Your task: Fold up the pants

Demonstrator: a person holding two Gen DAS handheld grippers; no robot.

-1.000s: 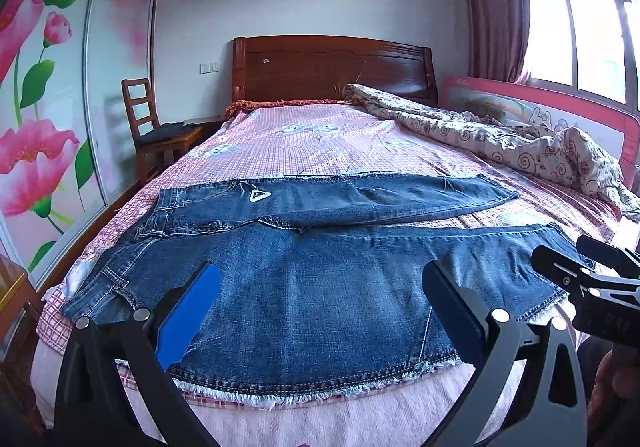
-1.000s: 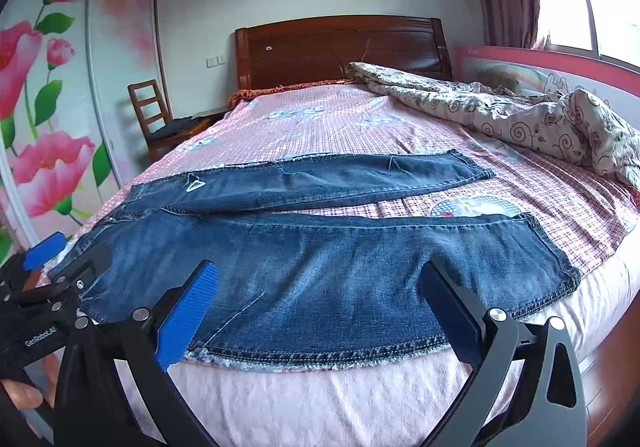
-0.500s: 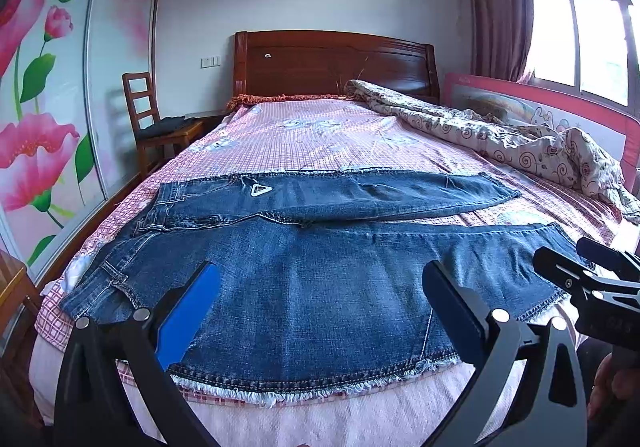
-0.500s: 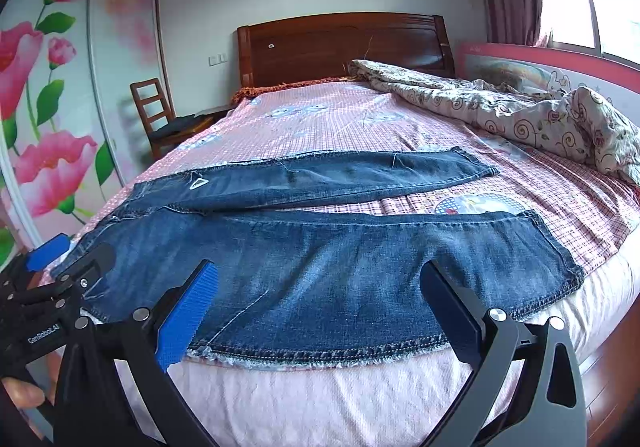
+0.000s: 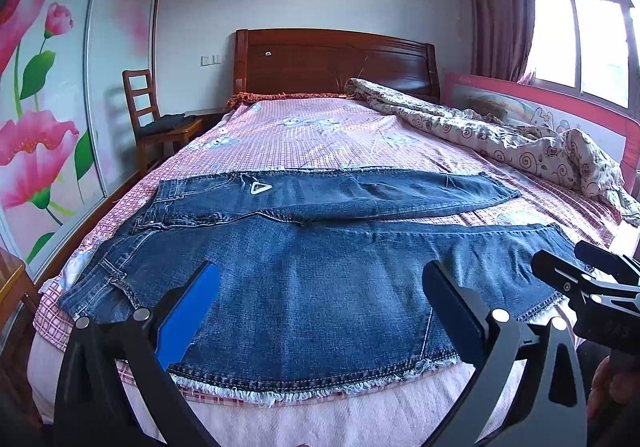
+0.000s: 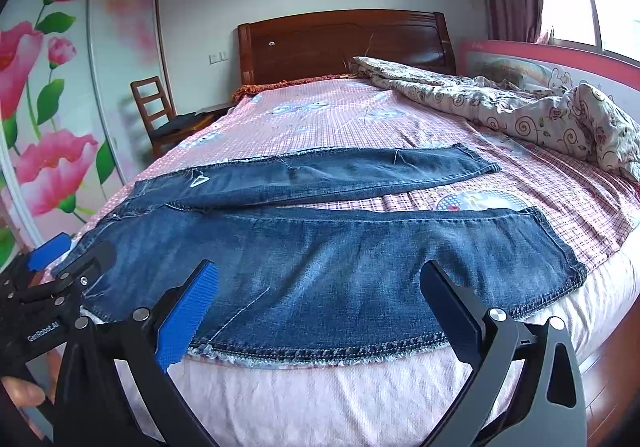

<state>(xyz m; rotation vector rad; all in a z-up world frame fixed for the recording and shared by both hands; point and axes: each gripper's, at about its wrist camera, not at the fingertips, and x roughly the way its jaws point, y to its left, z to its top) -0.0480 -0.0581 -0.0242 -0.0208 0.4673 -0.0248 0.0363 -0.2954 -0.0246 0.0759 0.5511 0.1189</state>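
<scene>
Blue jeans (image 5: 304, 287) lie spread flat across the foot of the bed, waist to the left and both legs running right; they also show in the right wrist view (image 6: 320, 263). My left gripper (image 5: 320, 299) is open and empty, hovering over the near leg close to its frayed front edge. My right gripper (image 6: 320, 295) is open and empty, over the same leg further right. The right gripper shows at the right edge of the left wrist view (image 5: 592, 287); the left gripper shows at the left edge of the right wrist view (image 6: 60, 275).
The bed has a pink checked sheet (image 5: 304, 135) and a wooden headboard (image 5: 332, 63). A rumpled patterned quilt (image 5: 500, 135) lies along the right side by a pink bed rail (image 5: 540, 111). A wooden chair (image 5: 156, 115) and flowered wardrobe doors (image 5: 48, 107) stand left.
Both grippers have edged slightly nearer to the jeans and tilted a little. The jeans have not moved and both grippers stay open.
</scene>
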